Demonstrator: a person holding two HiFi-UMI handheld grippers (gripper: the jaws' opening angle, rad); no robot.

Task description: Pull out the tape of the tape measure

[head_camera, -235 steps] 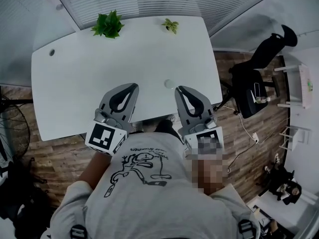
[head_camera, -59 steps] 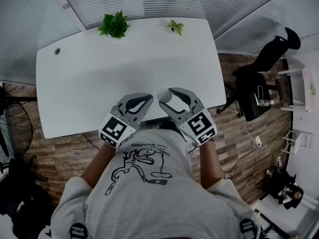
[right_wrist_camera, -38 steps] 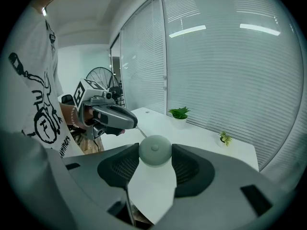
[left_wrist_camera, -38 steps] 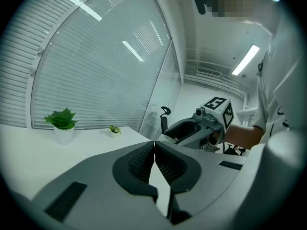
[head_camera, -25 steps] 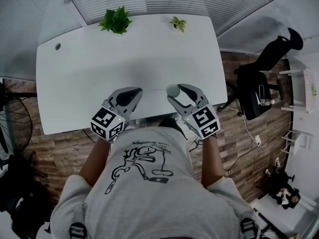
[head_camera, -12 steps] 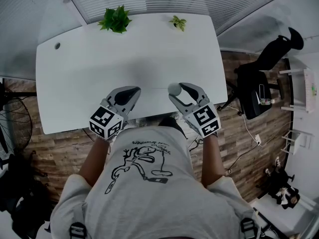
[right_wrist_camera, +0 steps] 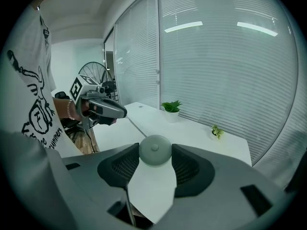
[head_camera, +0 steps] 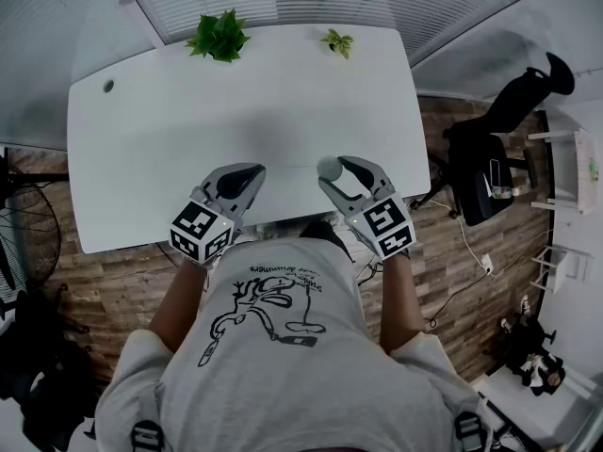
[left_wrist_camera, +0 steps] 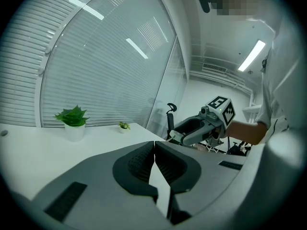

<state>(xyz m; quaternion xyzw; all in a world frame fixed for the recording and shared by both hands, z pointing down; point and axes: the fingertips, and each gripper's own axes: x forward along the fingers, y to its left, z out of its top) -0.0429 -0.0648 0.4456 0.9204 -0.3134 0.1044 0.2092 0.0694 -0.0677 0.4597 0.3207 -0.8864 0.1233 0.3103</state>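
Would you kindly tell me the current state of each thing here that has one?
Round grey tape measure: clamped between jaws.
Thin tape: pulled out, stretched between the grippers.
Left gripper: shut on the thin tape's end.
Right gripper: shut on the tape measure.

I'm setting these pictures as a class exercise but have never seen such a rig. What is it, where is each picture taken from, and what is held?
No robot: a person holds hand-operated tongs in each hand. One camera sits on the person's head, looking down; one rides on each pair of tongs. The right tongs clamp a round tape measure; the left tongs pinch its thin tape, stretched between them above a white table bearing two small potted plants.
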